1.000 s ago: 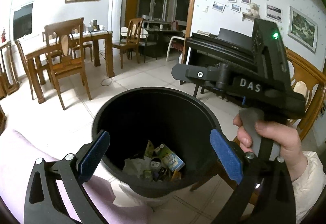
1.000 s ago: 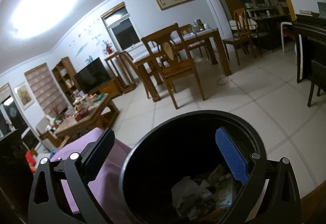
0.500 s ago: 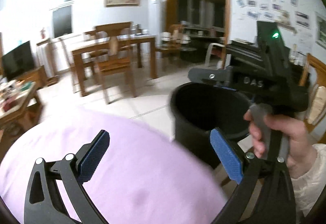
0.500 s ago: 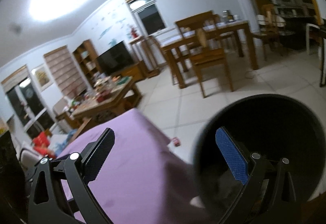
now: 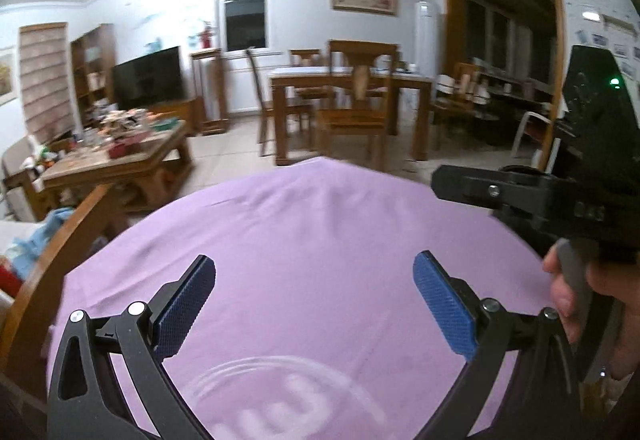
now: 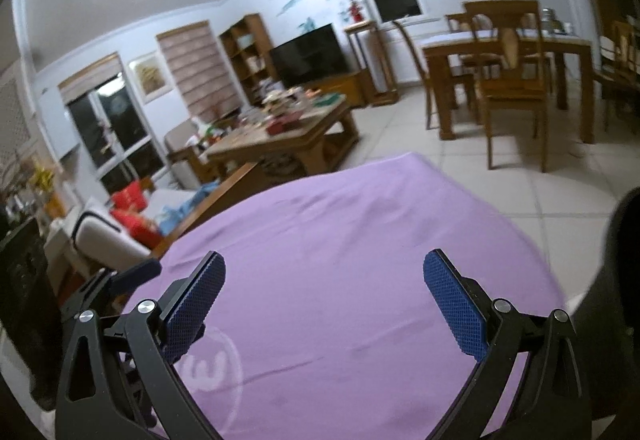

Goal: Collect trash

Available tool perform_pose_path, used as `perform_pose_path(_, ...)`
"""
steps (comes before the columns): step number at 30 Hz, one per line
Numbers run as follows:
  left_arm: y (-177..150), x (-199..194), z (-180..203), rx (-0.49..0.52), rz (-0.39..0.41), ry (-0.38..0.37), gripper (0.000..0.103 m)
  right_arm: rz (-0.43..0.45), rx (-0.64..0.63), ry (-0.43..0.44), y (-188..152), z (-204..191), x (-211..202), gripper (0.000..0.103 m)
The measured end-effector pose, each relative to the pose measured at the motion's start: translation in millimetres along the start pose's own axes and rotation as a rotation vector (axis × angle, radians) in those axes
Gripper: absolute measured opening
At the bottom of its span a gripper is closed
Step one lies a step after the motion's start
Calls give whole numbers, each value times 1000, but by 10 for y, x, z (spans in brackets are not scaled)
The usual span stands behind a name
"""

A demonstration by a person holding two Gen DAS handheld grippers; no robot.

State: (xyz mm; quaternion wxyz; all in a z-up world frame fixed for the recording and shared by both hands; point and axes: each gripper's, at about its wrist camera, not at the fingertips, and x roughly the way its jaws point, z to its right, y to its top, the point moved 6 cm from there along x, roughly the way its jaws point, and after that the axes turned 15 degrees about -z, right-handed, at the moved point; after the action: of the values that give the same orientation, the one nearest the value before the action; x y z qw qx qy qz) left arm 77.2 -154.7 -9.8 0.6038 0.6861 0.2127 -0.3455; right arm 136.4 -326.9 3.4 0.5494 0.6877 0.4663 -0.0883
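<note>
My left gripper [image 5: 316, 296] is open and empty above a table covered by a purple cloth [image 5: 312, 240]. My right gripper [image 6: 324, 294] is open and empty over the same purple cloth [image 6: 340, 240]. The right gripper's black body [image 5: 560, 192] shows at the right of the left wrist view, held by a hand [image 5: 576, 292]. The black trash bin [image 6: 624, 240] shows only as a dark blurred edge at the far right of the right wrist view. No loose trash shows on the cloth.
A white round logo [image 5: 280, 400] is printed on the cloth near me. Beyond stand a cluttered wooden coffee table [image 5: 120, 156], a dining table with chairs [image 5: 352, 100], a TV [image 5: 146, 78] and a sofa [image 6: 120, 236] at the left.
Both grippers have swung left, away from the trash bin and over the purple cloth. The bin has left the left wrist view and slid to the right edge of the right wrist view.
</note>
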Motion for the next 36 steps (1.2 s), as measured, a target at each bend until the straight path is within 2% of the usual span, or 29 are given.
perform_pose_path(7,-31,14,-412,-100,12,43,98,-26,-27,-22,35,-270,337,98)
perform_pose_path(10,-81,36,-487,-124,-7,31,98,-17,-40,-49,3,-256,419,98)
perform_pose_path(19,-155,18,-695,-179,-16,72,98,36,-91,-118,7,-90,456,98)
perform_pose_path(29,-190,56,-727,-172,-40,183,98,12,-73,-83,-38,-7,472,98)
perform_pose_path(36,-193,-5,-840,-222,-29,209,98,1,-81,-71,-65,-20,473,98)
